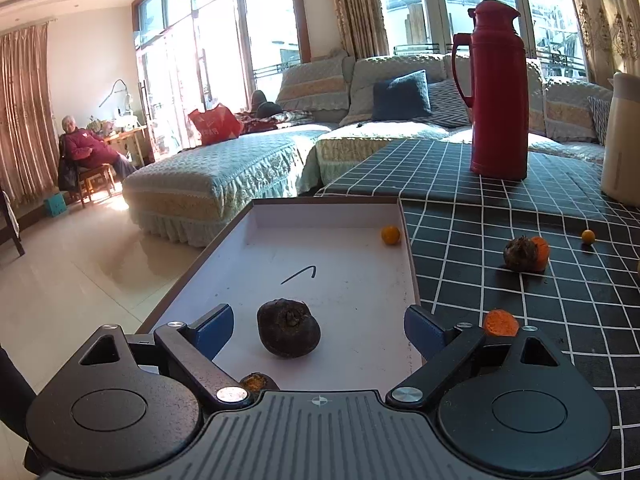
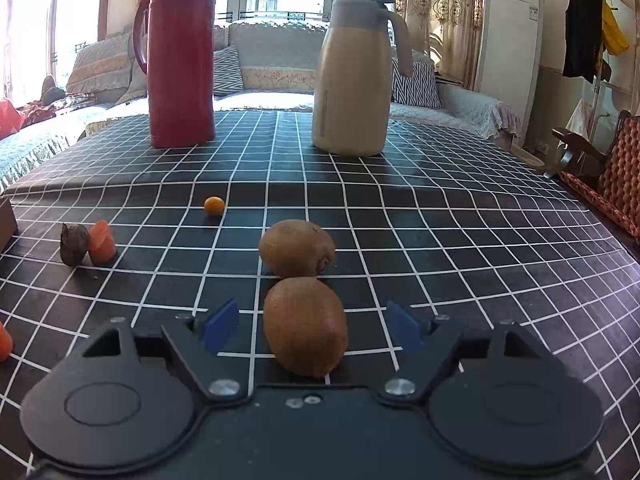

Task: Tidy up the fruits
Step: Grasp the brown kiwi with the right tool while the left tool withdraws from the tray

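In the left wrist view my left gripper is open over a white tray. A dark round fruit lies in the tray between the blue fingers, untouched. A small orange kumquat sits in the tray's far right corner. In the right wrist view my right gripper is open around a brown kiwi on the checked tablecloth. A second kiwi lies just beyond it. A kumquat, a dark fruit and an orange piece lie further left.
A red thermos and a cream jug stand at the back of the table. An orange piece lies by the tray's right edge. The tray's left side is at the table edge, above the floor. A sofa stands behind.
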A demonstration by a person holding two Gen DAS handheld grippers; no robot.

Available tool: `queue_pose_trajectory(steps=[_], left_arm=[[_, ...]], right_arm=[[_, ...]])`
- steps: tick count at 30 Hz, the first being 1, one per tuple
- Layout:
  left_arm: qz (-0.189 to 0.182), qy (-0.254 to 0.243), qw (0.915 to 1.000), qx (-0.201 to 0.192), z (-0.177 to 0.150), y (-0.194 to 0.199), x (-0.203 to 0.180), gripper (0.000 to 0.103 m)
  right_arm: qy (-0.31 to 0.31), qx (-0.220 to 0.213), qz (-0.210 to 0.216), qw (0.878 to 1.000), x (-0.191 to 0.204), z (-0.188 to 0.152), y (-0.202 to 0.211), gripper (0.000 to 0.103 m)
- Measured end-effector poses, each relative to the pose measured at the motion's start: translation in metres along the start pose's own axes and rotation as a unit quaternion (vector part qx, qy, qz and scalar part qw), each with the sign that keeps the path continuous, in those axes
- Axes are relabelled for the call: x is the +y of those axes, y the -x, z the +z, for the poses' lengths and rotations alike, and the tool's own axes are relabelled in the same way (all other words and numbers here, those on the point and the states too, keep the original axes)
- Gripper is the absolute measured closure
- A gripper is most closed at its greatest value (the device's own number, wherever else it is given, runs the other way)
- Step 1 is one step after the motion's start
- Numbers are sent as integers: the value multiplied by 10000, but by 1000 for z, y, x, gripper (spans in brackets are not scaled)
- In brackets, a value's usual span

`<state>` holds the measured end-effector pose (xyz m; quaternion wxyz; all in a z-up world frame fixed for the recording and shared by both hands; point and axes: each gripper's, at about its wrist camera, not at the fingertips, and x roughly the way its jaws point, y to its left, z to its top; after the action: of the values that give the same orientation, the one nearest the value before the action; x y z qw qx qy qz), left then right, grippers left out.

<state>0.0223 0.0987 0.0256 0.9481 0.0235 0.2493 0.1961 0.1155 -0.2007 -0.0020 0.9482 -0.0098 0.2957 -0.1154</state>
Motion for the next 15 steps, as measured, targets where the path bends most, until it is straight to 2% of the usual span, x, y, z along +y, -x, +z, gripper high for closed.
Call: queue_pose_trajectory(steps=[6, 8, 9, 15], left_arm=[[18, -5, 10000, -71, 0, 1, 1, 11], [31, -10, 10000, -87, 0, 0, 1, 11], [36, 0, 10000, -87, 0, 0, 1, 11], [55, 28, 9999, -102, 0, -1, 0, 11]], right_arm=[[161, 317, -42, 9994, 3, -1, -25, 25], [136, 398, 71, 9991, 2, -2, -30, 42], [71, 443, 192, 9988, 1, -3, -31, 54], [-207, 372, 339, 9985, -5, -5, -27, 54]])
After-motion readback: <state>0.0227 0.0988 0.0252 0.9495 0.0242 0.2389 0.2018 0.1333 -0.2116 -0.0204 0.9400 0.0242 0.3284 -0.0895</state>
